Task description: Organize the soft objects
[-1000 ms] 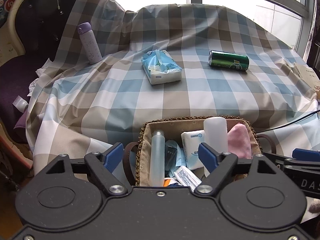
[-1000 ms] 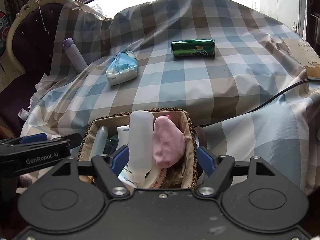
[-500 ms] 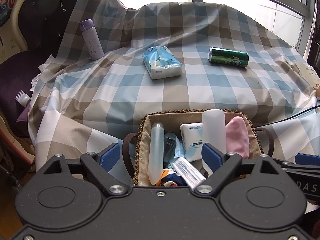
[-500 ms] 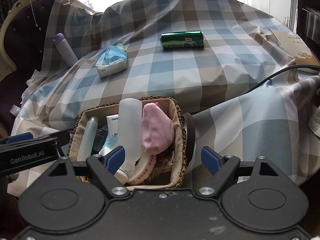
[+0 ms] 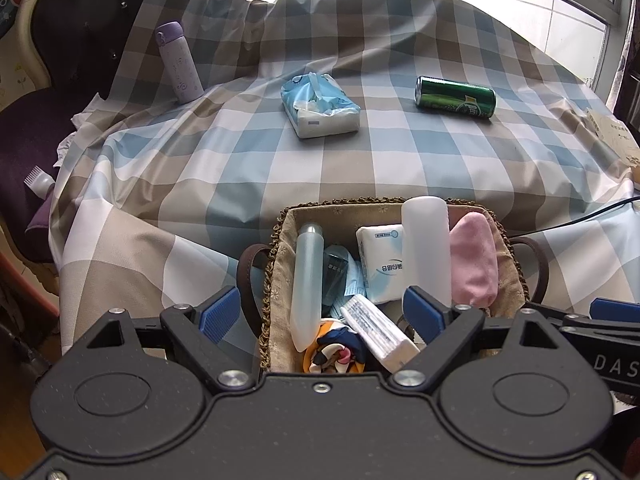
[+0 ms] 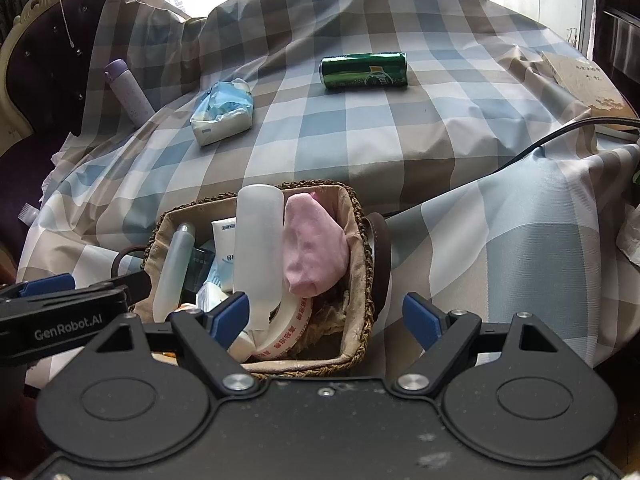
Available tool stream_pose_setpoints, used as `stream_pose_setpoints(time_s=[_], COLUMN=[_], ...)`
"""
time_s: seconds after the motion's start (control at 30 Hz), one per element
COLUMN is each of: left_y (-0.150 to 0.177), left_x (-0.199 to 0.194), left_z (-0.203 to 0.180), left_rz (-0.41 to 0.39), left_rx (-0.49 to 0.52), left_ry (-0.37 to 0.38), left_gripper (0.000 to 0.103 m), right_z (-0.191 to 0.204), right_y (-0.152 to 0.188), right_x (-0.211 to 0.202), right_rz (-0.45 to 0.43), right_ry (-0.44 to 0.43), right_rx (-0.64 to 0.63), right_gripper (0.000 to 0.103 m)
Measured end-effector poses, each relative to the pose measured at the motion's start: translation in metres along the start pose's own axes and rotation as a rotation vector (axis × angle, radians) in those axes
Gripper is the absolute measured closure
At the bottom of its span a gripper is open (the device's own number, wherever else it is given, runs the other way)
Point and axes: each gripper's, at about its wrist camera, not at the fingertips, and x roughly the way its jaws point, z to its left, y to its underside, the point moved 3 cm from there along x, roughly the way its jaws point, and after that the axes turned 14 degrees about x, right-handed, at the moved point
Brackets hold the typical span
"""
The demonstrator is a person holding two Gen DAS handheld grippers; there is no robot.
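Wicker basket (image 6: 356, 264): pink cloth (image 6: 314, 246) upright, just ahead of spread, empty right gripper (image 6: 326, 318); left gripper (image 5: 322, 314) equally spread, farther off.

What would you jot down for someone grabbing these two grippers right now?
Left gripper: open, empty, hovering over the basket; jaws just opened wider.
Right gripper: open, empty, over the basket's right side; jaws also just opened.
In the basket: pink cloth, white tissue pack, bottles, tape.
Out on the checked cloth: blue tissue pack, green can, purple flask.
Done: pink cloth lies binned. Left: probably the blue tissue pack, the only soft thing outside.
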Motion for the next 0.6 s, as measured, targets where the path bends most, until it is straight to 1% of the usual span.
stream_pose_setpoints(time_s=[0.6], left_y=[0.0024], left_x=[0.0033], left_z=[0.0004], left_rz=[0.010], left_rx=[-0.002], left_ry=[0.003], left_gripper=[0.017], right_z=[-0.0002], right_y=[0.0010], right_x=[0.0011], right_rz=[0.005], right_ry=[0.001], right_rx=[-0.002], right_gripper=[0.019])
